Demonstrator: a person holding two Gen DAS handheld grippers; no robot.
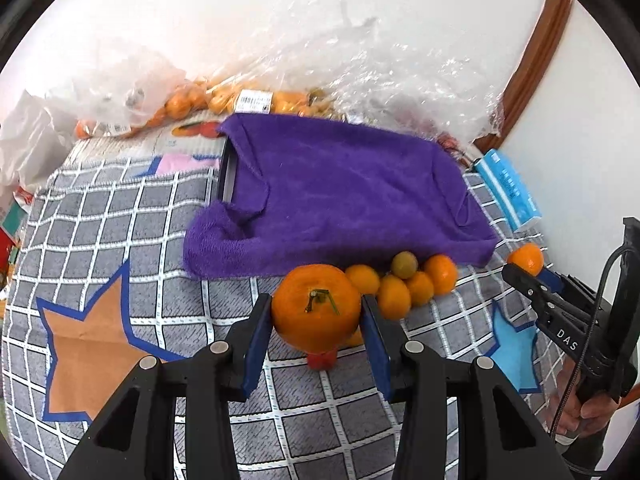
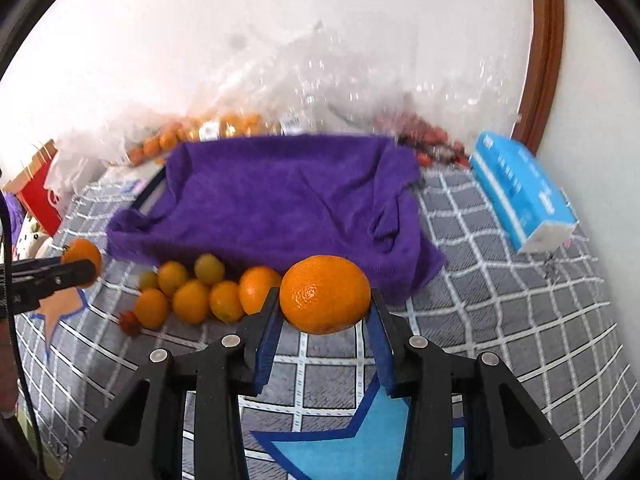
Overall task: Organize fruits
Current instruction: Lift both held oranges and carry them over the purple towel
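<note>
My left gripper (image 1: 317, 312) is shut on a large orange with a stem (image 1: 316, 307), held just above the checked cloth. My right gripper (image 2: 325, 300) is shut on another orange (image 2: 325, 294), also held above the cloth. A cluster of several small oranges and one greenish fruit (image 2: 208, 290) lies in front of a purple towel (image 2: 280, 204) that drapes over a dark tray (image 2: 150, 192). The cluster also shows in the left wrist view (image 1: 408, 280). A small red fruit (image 2: 130, 322) lies at the cluster's left end. The right gripper and its orange show in the left wrist view (image 1: 524, 264).
A blue tissue pack (image 2: 520, 196) lies at the right by the wall. Clear plastic bags of oranges (image 1: 224, 100) and red fruit (image 2: 432, 140) sit behind the towel. A red box (image 2: 38, 192) stands at the left. The cloth (image 1: 120, 220) has star patterns.
</note>
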